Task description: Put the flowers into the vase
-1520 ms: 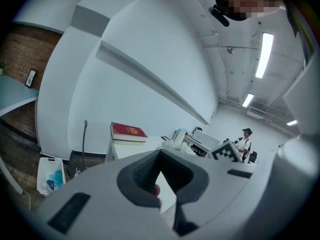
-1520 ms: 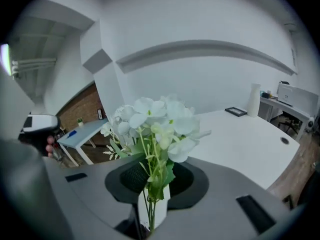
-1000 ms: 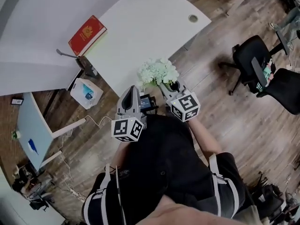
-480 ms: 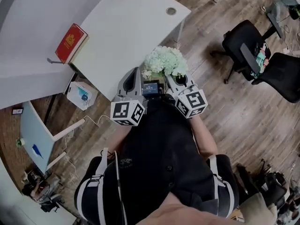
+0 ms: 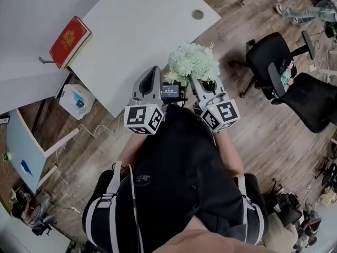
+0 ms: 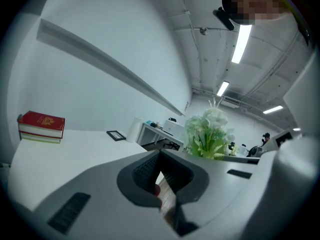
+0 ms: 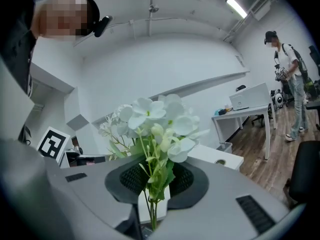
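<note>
A bunch of pale white-green artificial flowers (image 5: pixel 194 61) stands up out of my right gripper (image 5: pixel 200 82), which is shut on the green stems. In the right gripper view the stems (image 7: pixel 151 194) run down between the jaws of the right gripper (image 7: pixel 152 184), and the blooms (image 7: pixel 160 121) fill the middle. My left gripper (image 5: pixel 151 74) is held level beside it, to the left. In the left gripper view the left gripper (image 6: pixel 160 164) has its jaws together with nothing between them, and the flowers (image 6: pixel 209 134) show to the right. A white cylinder (image 6: pixel 134 130) stands at the table's far end.
The white table (image 5: pixel 137 30) lies ahead and left, with a red book (image 5: pixel 70 34) and a small picture frame (image 6: pixel 116 135) on it. Two black office chairs (image 5: pixel 274 62) stand on the wood floor to the right. Another desk (image 7: pixel 245 109) and a person (image 7: pixel 285 69) are farther off.
Both grippers and the flowers have been carried forward together along the table's near edge. The right gripper keeps its grip on the stems.
</note>
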Demonstrator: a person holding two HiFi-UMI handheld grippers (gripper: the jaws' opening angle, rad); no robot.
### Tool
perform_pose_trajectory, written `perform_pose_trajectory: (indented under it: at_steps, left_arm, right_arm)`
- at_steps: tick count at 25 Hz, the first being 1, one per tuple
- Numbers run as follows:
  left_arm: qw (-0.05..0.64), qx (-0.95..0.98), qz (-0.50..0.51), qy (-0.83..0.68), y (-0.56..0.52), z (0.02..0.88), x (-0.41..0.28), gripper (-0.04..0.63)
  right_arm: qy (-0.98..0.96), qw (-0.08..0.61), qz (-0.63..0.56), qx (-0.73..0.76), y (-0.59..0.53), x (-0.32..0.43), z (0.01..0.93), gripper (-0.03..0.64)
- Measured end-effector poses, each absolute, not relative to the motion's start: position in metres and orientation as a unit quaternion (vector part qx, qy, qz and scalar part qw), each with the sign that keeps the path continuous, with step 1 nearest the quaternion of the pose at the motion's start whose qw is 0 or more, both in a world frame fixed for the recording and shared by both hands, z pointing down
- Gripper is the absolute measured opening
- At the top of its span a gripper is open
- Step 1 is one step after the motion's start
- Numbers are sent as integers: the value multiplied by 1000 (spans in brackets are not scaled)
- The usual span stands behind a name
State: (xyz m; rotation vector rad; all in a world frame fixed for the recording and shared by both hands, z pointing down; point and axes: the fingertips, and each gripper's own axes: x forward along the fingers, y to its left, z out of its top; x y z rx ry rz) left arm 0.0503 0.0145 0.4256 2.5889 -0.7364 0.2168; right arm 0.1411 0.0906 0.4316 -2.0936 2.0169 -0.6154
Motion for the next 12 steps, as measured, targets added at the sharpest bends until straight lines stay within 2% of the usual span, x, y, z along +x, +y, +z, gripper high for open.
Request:
perform_pose_trajectory:
  at_steps: [5, 12]
  left_arm:
    - [254, 924, 47, -284, -38, 430, 70, 48]
    - [293, 903, 44, -312, -91, 447, 62, 48]
  right_arm:
    - [688, 59, -204, -694, 32, 167, 420, 92]
    - [690, 34, -215, -690, -28, 183, 414, 92]
